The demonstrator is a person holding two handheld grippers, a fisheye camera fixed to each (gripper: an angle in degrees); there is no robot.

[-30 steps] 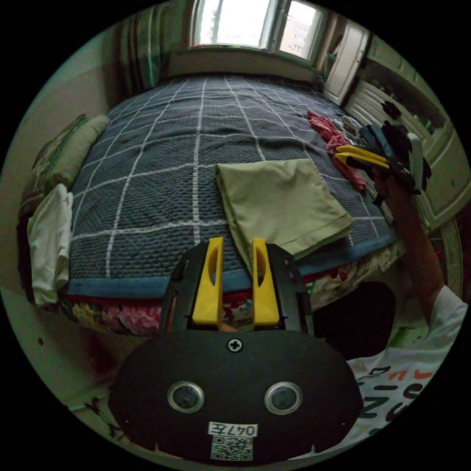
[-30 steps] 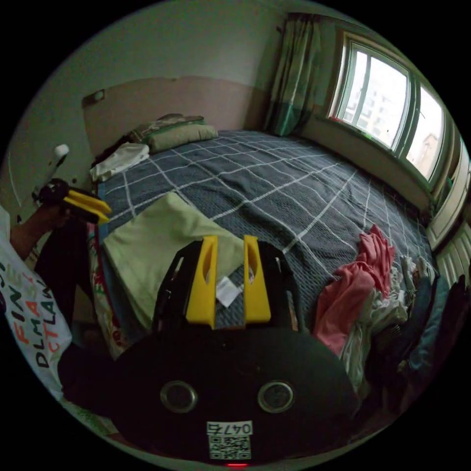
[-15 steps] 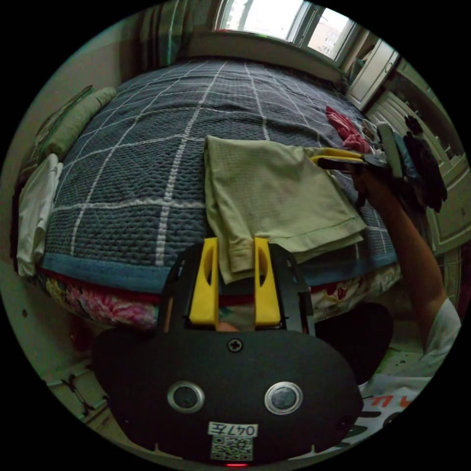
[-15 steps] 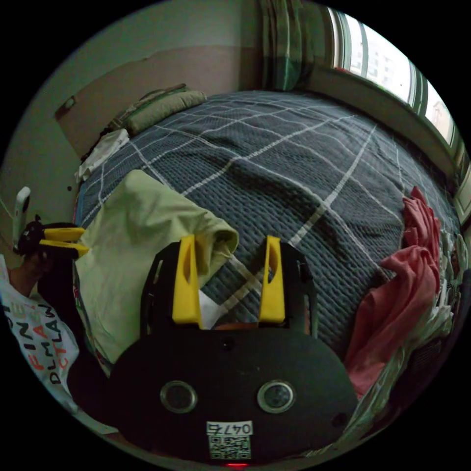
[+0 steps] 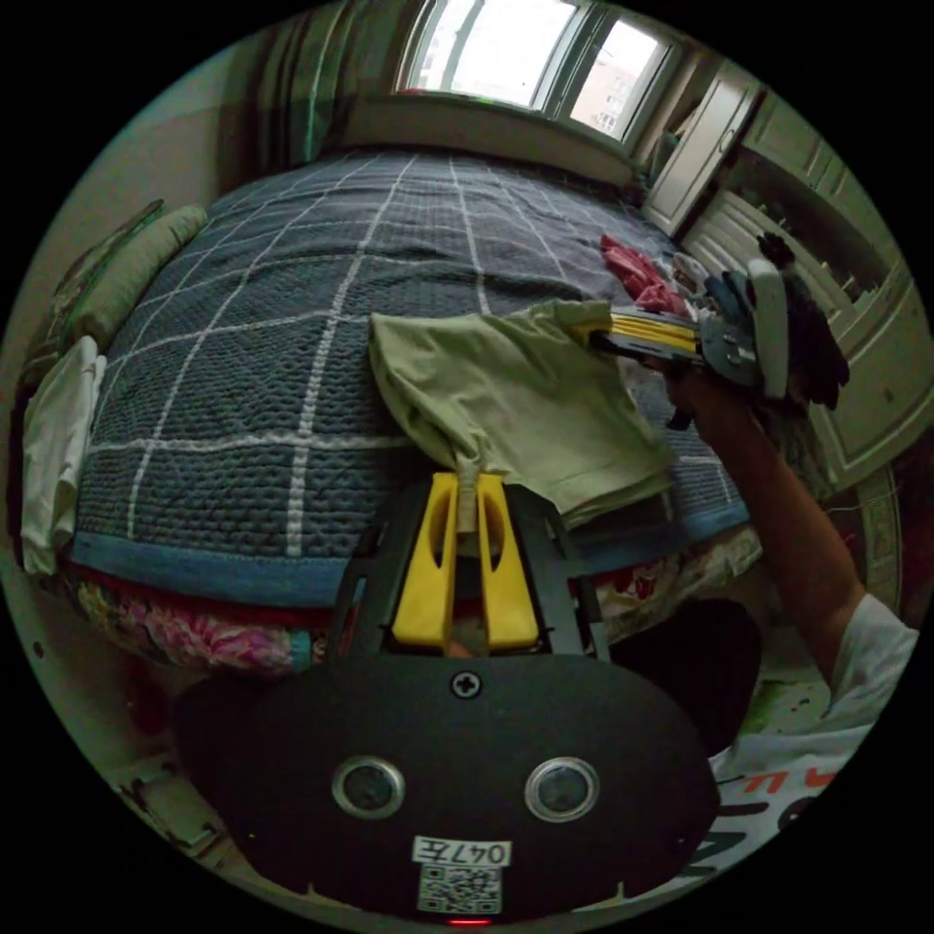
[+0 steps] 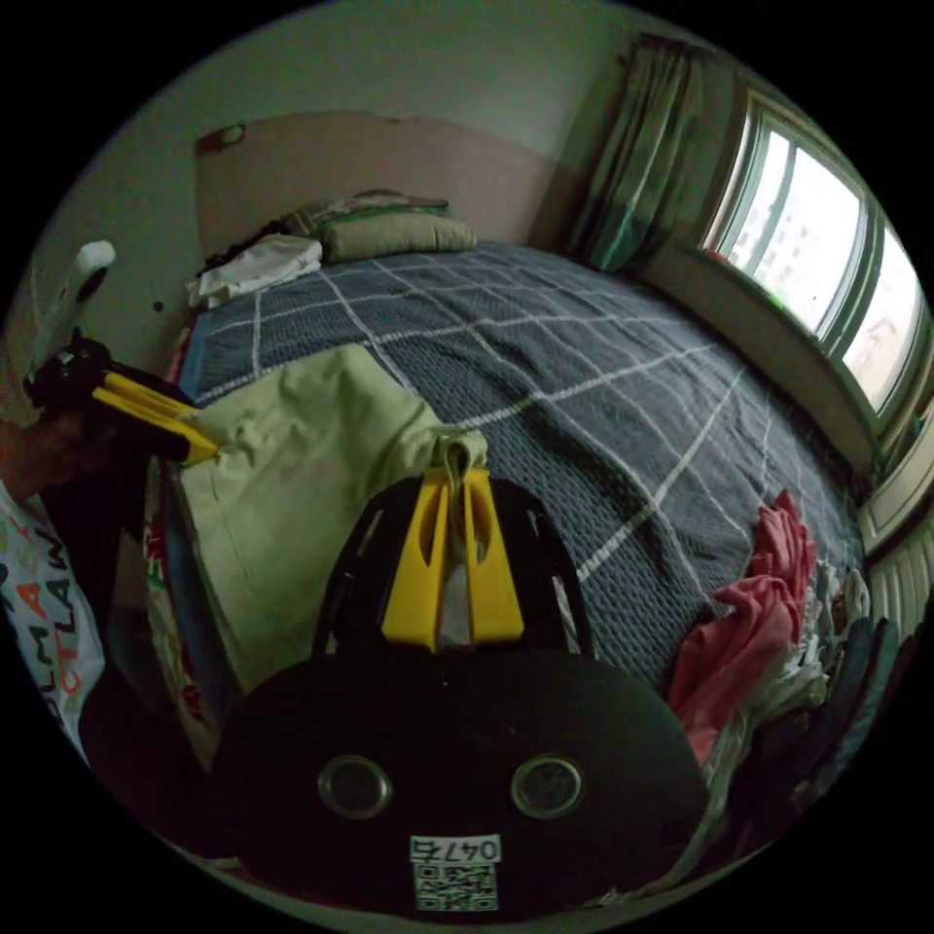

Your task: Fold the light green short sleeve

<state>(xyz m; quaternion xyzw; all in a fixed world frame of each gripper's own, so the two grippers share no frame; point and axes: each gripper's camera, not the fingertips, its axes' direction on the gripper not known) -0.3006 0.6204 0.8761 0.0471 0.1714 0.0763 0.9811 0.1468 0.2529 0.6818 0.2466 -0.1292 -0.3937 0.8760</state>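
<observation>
The light green short sleeve (image 5: 516, 399) lies partly folded near the front edge of the bed, raised at two corners. In the left gripper view my left gripper (image 5: 469, 484) is shut on its near corner, cloth bunched between the yellow jaws. My right gripper (image 5: 608, 333) pinches the far right corner there. In the right gripper view the right gripper (image 6: 451, 474) is shut on a bunched corner of the green shirt (image 6: 292, 486), and the left gripper (image 6: 206, 448) grips the opposite corner at the left.
The bed carries a dark blue grid-patterned quilt (image 5: 292, 292). A pile of pink and other clothes (image 6: 759, 603) sits at the bed's right side. Pillows (image 6: 389, 229) and white cloth (image 6: 253, 268) lie at the head. A person's arm (image 5: 778, 525) extends from the right.
Both grippers went from open to shut on corners of the green shirt, and the held corners have lifted off the quilt.
</observation>
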